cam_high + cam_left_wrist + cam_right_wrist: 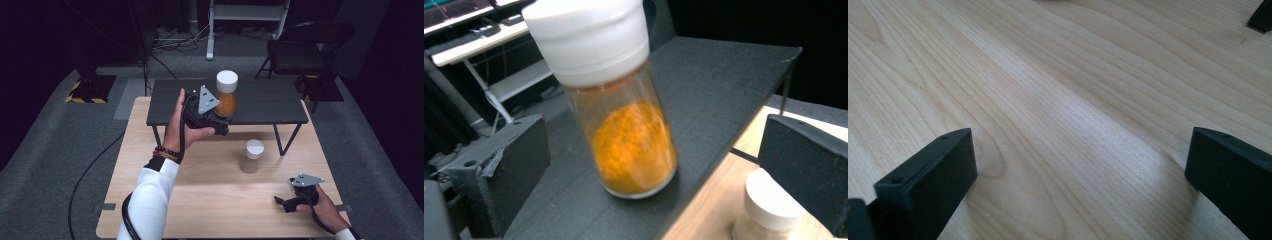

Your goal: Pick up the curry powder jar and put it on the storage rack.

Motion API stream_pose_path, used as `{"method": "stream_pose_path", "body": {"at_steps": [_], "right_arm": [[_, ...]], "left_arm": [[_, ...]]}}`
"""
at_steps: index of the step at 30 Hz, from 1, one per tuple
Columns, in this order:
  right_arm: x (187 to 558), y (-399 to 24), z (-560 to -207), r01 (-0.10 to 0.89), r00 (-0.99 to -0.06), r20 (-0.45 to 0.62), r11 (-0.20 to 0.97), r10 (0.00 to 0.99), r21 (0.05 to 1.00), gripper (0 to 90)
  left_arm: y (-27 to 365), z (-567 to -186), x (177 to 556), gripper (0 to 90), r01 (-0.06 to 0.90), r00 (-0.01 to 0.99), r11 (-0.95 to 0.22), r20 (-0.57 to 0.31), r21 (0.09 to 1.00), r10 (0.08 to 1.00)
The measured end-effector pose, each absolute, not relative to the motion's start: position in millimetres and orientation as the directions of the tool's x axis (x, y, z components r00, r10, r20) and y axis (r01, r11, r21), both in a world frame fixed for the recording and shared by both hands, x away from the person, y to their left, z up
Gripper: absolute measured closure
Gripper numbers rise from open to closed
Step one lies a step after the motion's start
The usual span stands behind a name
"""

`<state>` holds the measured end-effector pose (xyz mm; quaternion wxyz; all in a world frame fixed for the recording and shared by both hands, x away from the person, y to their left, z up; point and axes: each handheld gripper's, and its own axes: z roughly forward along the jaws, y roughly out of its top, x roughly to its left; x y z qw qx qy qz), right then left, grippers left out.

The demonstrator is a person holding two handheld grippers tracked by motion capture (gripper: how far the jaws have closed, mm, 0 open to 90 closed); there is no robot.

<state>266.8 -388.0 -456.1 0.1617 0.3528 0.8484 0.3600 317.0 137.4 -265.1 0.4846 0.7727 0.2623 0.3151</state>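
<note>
A glass jar of orange powder (226,96) (624,110) with a white lid stands on the black raised shelf (260,102) (724,85), near its front edge. My left gripper (225,122) (654,165) is open, its jaws wide on either side of the jar and clear of the glass. A second jar with a white lid (252,156) (769,210), holding pale powder, stands on the wooden table (210,195) below the shelf. My right gripper (281,202) (1080,170) is open near the table's front right, low over bare wood.
The shelf stands on thin black legs (280,140) over the table's far half. A black folding chair (300,50) and a white stand (215,30) are on the grey carpet behind. Cables trail on the floor at left.
</note>
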Motion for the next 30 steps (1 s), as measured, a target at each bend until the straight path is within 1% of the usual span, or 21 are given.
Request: {"method": "stream_pose_path", "body": {"at_steps": [5, 20, 30], "right_arm": [[266.7, -388.0, -456.2, 0.482, -0.699, -0.020, 0.491, 0.715, 0.725, 0.0], [266.8, -388.1, -456.2, 0.482, -0.699, -0.021, 0.492, 0.715, 0.725, 0.0], [266.7, -388.0, -456.2, 0.482, -0.699, -0.020, 0.492, 0.715, 0.725, 0.0]], "left_arm": [[142.9, -275.4, 311.0, 0.5, 0.104, 0.671, -0.409, 0.239, 0.907, 0.702], [154.6, -312.3, 299.5, 0.5, 0.141, 0.692, -0.404, 0.202, 0.904, 0.693], [158.0, -328.6, 292.5, 0.6, 0.159, 0.698, -0.432, 0.209, 0.888, 0.685]]}}
